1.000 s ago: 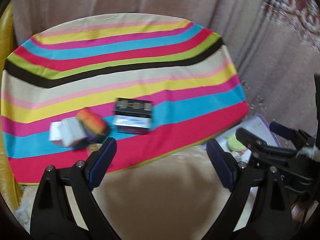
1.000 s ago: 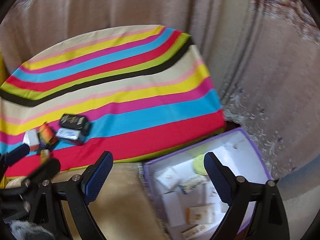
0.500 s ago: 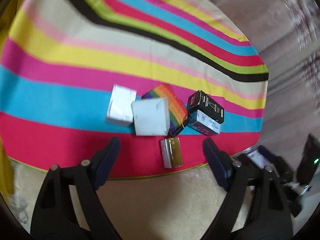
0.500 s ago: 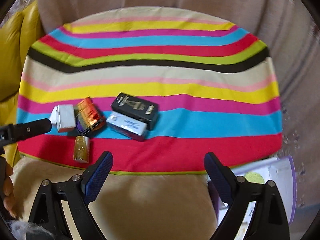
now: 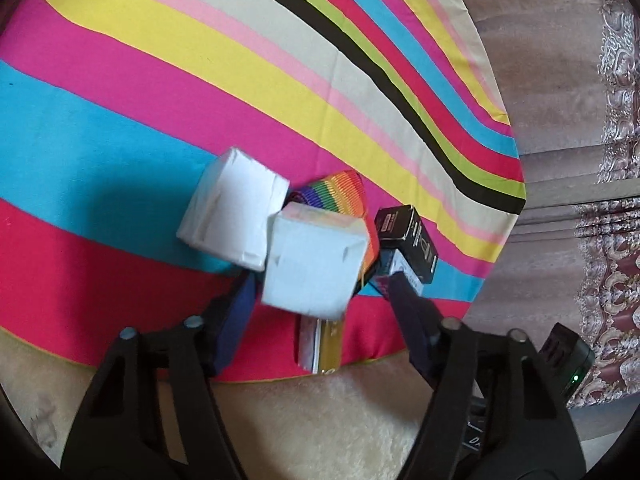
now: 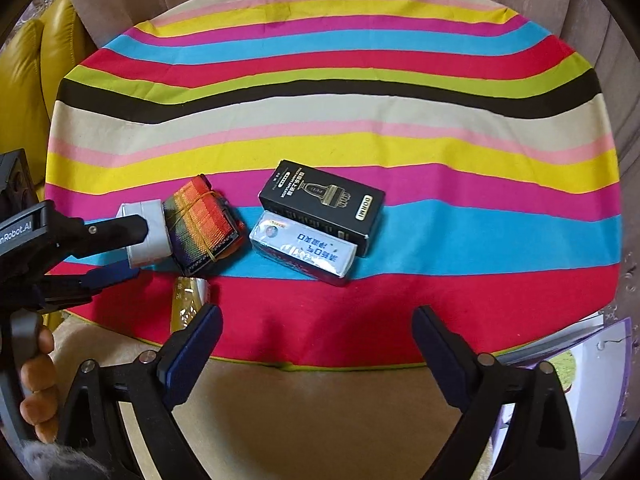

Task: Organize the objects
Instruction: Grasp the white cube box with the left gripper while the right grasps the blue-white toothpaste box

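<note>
On the striped cloth (image 5: pixel 120 128) lie two white boxes, a rainbow pouch (image 5: pixel 336 192), a black box (image 5: pixel 408 236) and a gold box (image 5: pixel 324 340). My left gripper (image 5: pixel 320 300) is closing, with the nearer white box (image 5: pixel 316 264) between its fingers; a gap shows on both sides of the box. The other white box (image 5: pixel 236 208) lies just beyond. In the right wrist view the left gripper (image 6: pixel 116 252) straddles a white box (image 6: pixel 150 232) beside the rainbow pouch (image 6: pixel 204 220). My right gripper (image 6: pixel 320 336) is opening over the red stripe, holding nothing. The black box (image 6: pixel 324 204) and a silver-blue box (image 6: pixel 304 252) lie ahead.
The gold box (image 6: pixel 188 296) lies near the cloth's front edge by my right gripper's left finger. A purple bin (image 6: pixel 592 360) stands at the lower right. A yellow sofa (image 6: pixel 24 80) is at the left, with curtains behind. A person's hand (image 6: pixel 36 380) holds the left gripper.
My left gripper rolled, dropped toward the white boxes and narrowed its jaws around the nearer one. The right gripper swung from the purple bin to the cloth and came closer.
</note>
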A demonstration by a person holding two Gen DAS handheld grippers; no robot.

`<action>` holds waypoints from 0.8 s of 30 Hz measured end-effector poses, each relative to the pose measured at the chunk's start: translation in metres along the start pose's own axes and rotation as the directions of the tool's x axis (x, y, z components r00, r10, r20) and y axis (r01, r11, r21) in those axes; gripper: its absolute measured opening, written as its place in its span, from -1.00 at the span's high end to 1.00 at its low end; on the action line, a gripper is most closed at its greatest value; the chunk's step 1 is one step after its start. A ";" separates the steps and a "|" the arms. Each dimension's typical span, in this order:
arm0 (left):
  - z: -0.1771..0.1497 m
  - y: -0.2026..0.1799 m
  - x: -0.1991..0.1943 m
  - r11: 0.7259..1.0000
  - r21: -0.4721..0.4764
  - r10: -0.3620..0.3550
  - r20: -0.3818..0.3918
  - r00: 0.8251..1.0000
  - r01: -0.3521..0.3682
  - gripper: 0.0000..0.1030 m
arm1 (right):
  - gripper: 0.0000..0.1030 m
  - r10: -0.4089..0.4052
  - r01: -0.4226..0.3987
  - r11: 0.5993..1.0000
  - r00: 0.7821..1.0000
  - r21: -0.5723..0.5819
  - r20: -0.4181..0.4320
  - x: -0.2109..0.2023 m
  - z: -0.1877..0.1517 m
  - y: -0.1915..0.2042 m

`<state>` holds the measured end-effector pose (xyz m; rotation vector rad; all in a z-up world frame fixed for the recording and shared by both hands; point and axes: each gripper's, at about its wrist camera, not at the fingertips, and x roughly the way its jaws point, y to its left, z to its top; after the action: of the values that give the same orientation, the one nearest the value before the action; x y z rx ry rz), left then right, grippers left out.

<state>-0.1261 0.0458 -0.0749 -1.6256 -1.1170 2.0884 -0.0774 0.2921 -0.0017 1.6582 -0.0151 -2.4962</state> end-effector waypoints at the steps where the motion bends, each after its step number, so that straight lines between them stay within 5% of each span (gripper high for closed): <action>1: 0.001 0.000 0.001 1.000 0.000 -0.004 0.001 1.000 0.004 -0.20 | -0.91 0.005 -0.005 1.000 1.000 0.017 -0.005 0.003 0.002 -0.001; 4: 0.002 0.002 0.002 1.000 0.001 -0.021 0.005 1.000 0.021 0.13 | -0.94 0.016 -0.015 0.996 1.000 0.083 -0.015 0.010 0.009 -0.005; 13: -0.011 -0.007 -0.009 0.994 0.079 -0.074 0.056 0.996 0.069 0.14 | -0.95 0.017 -0.008 0.977 0.999 0.214 -0.037 0.032 0.023 -0.007; 24: -0.018 -0.018 -0.019 0.987 0.155 -0.066 0.137 0.988 0.045 0.14 | -0.94 -0.051 0.062 0.966 0.997 0.251 -0.053 0.048 0.033 -0.002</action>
<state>-0.1075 0.0530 -0.0500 -1.3807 -1.0048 2.2222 -0.1259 0.2860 -0.0328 1.8338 -0.2975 -2.5882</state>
